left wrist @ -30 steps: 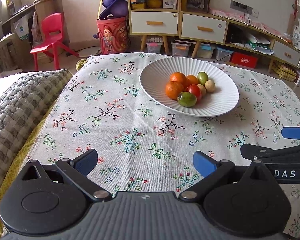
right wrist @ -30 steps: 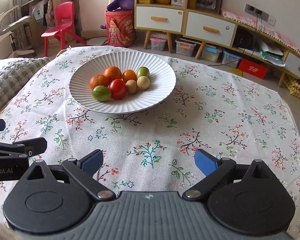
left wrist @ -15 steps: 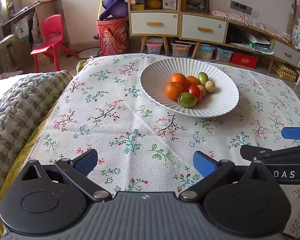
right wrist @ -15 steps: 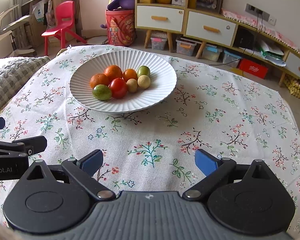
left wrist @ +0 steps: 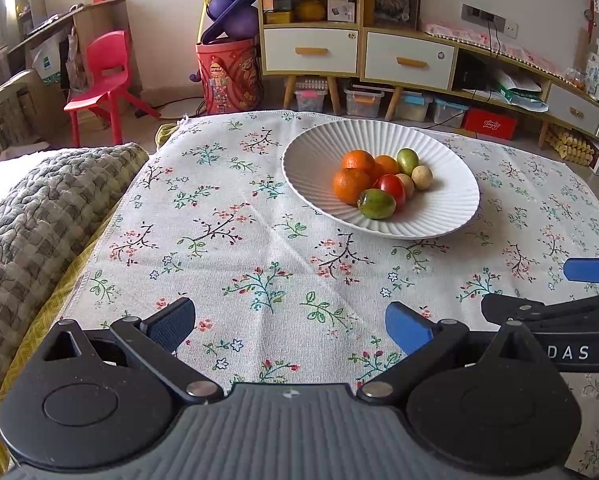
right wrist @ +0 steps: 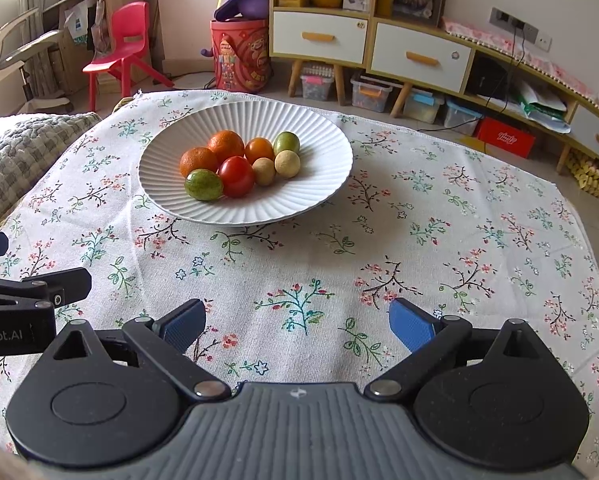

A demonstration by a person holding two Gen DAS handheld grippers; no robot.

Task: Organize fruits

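Note:
A white ribbed plate (left wrist: 451,208) (right wrist: 319,184) sits on the floral tablecloth and holds several fruits in a cluster: oranges (left wrist: 351,186) (right wrist: 198,161), a red tomato (left wrist: 391,187) (right wrist: 236,171), green fruits (left wrist: 376,204) (right wrist: 203,185) and two pale round ones (right wrist: 287,164). My left gripper (left wrist: 290,322) is open and empty, low over the cloth, well short of the plate. My right gripper (right wrist: 297,322) is open and empty, also near the front. Each gripper shows at the edge of the other's view.
The floral tablecloth (left wrist: 239,248) covers the table. A grey quilted blanket (left wrist: 27,216) lies at the left edge. Beyond the table stand a red chair (left wrist: 103,76), a red bin (left wrist: 227,76) and low cabinets (left wrist: 379,56).
Nearly nothing has changed. The right wrist view has shifted very slightly; both grippers stay open and the fruits stay in the plate.

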